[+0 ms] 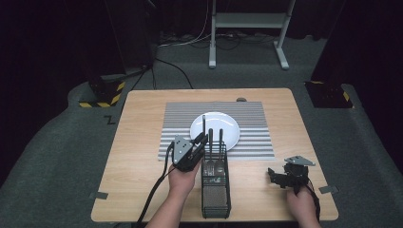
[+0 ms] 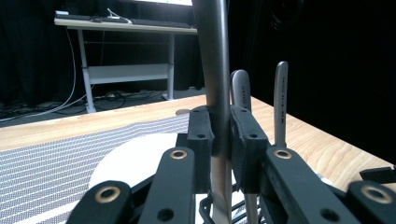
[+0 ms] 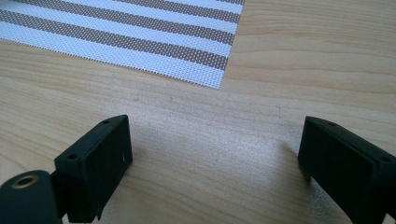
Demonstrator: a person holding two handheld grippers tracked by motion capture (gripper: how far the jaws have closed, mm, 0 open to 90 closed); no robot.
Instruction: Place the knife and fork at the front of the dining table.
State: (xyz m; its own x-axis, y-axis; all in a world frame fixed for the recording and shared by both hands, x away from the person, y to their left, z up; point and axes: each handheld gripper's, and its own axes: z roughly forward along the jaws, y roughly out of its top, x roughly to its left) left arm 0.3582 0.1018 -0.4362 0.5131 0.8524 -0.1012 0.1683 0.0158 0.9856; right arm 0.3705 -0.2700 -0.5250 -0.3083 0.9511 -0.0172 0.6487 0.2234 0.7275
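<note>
Left gripper view shows your left gripper [image 2: 219, 140] with its jaws clamped on a smooth metal utensil handle [image 2: 215, 70], upright for a straight lift from the black wire-mesh caddy [image 1: 215, 190]; the round white plate [image 1: 227, 124] on the striped mat [image 1: 178, 118] lies at twelve o'clock. Your right gripper [image 3: 215, 154] rests wide and empty over the wood-grain surface [image 3: 303, 56].

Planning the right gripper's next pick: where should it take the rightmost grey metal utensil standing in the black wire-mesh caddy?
Grip the flat grey metal handle near its top, above the black wire-mesh caddy rim, coming from above and the right. It stands upright and clear there, and the left gripper, shut on the neighbouring handle, probably blocks the other side.
</note>
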